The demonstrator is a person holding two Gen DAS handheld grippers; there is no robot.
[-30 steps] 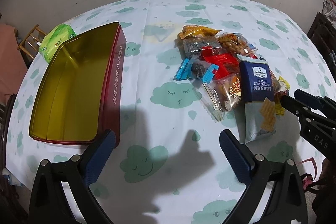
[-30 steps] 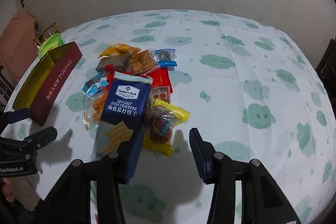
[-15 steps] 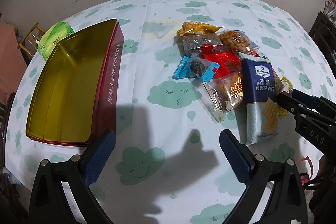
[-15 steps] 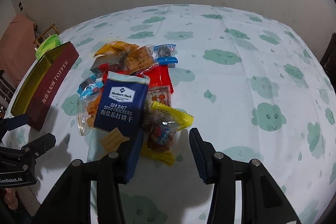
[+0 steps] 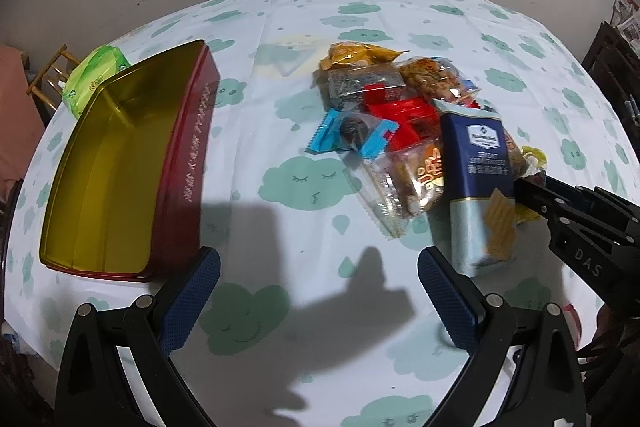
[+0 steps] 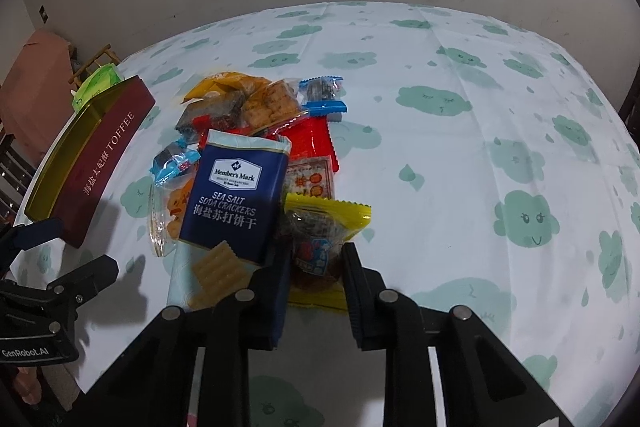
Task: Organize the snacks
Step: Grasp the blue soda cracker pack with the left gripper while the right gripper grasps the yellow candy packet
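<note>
Right gripper (image 6: pixel 316 267) clamps yellow-edged snack packet (image 6: pixel 320 239) — lift straight, clear cracker bag (image 6: pixel 236 195), carry to toffee tin (image 5: pixel 120 171). Left gripper (image 5: pixel 318 287) gapes, empty.

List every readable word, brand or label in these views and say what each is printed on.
"Member's Mark": blue cracker pack.
"SEA SALT SODA CRACKERS", then "海盐苏打饼干": same pack.
"海盐太妃酥 TOFFEE": red tin side.
"GenRobot.AI": left claw body.
"DAS": right claw body, seen from the left wrist.
Print on the yellow-edged packet, the red-and-white packet, the clear bag and the green pack: too small or blurred.
</note>
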